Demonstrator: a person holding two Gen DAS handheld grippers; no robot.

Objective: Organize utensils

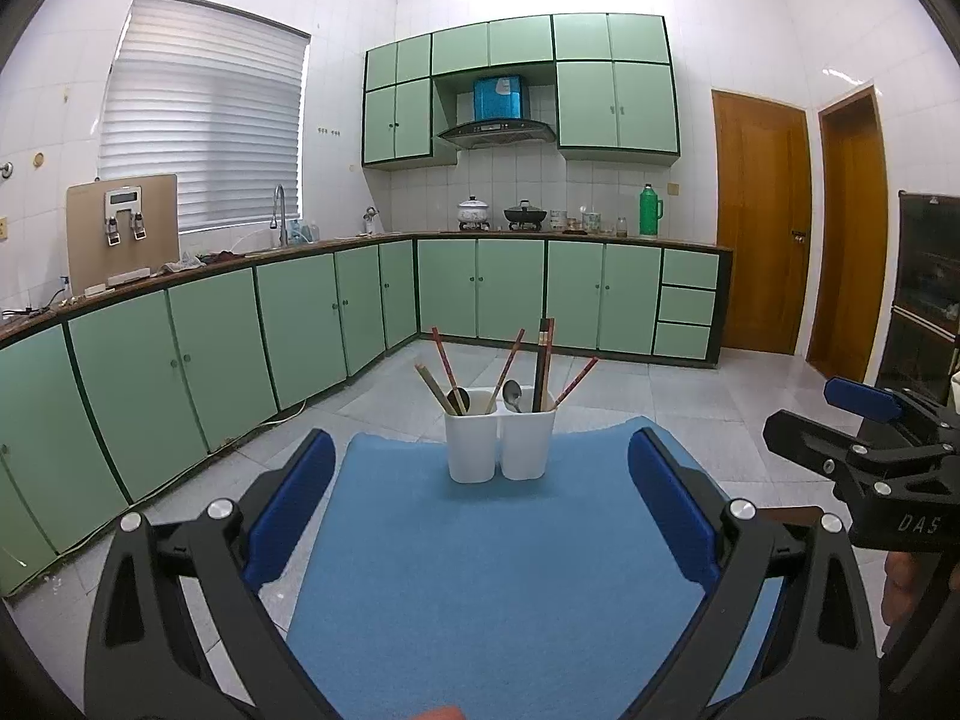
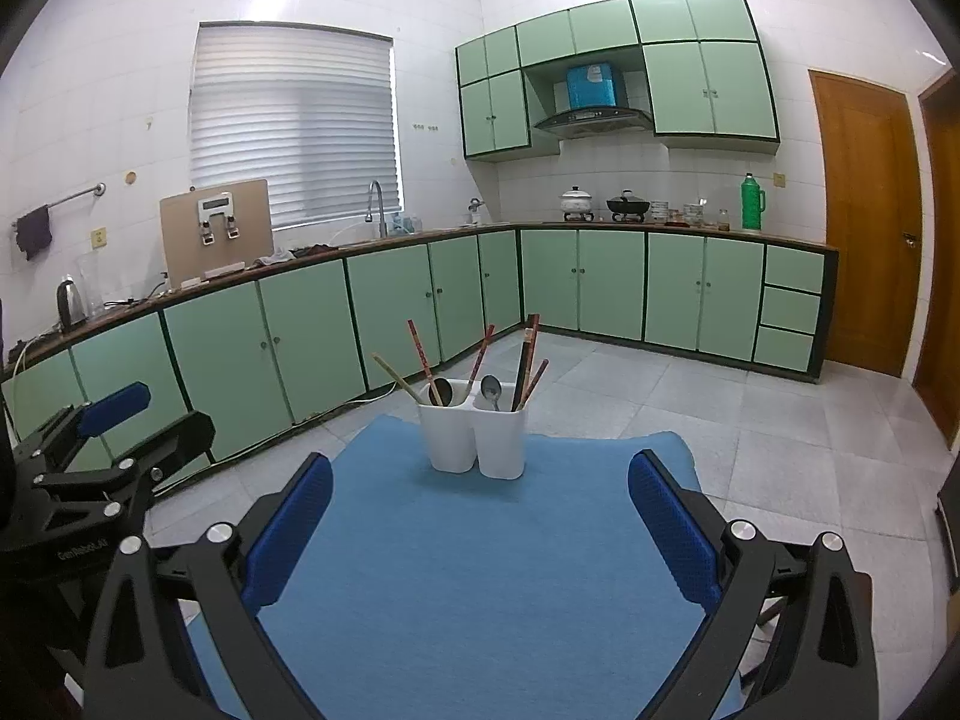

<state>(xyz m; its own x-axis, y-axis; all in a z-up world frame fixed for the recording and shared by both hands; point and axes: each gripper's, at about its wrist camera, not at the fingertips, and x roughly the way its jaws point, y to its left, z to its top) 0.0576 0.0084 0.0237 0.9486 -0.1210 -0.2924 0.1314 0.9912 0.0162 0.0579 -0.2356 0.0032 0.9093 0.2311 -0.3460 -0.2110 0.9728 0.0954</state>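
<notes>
A white two-compartment utensil holder (image 1: pixel 500 443) stands at the far end of a blue mat (image 1: pixel 480 570); it also shows in the right wrist view (image 2: pixel 474 441). Several chopsticks (image 1: pixel 445 363) and a dark spoon (image 1: pixel 457 401) stand in its left compartment. A metal spoon (image 1: pixel 512 396) and dark chopsticks (image 1: pixel 543 363) stand in the right one. My left gripper (image 1: pixel 480 468) is open and empty, short of the holder. My right gripper (image 2: pixel 480 474) is open and empty too, and shows at the right of the left wrist view (image 1: pixel 864 414).
The mat (image 2: pixel 480 570) covers a small table above a grey tiled floor (image 2: pixel 750 420). Green cabinets (image 1: pixel 240 330) run along the left and back walls. Wooden doors (image 1: pixel 762 222) stand at the right. My left gripper appears at the left edge of the right wrist view (image 2: pixel 114 420).
</notes>
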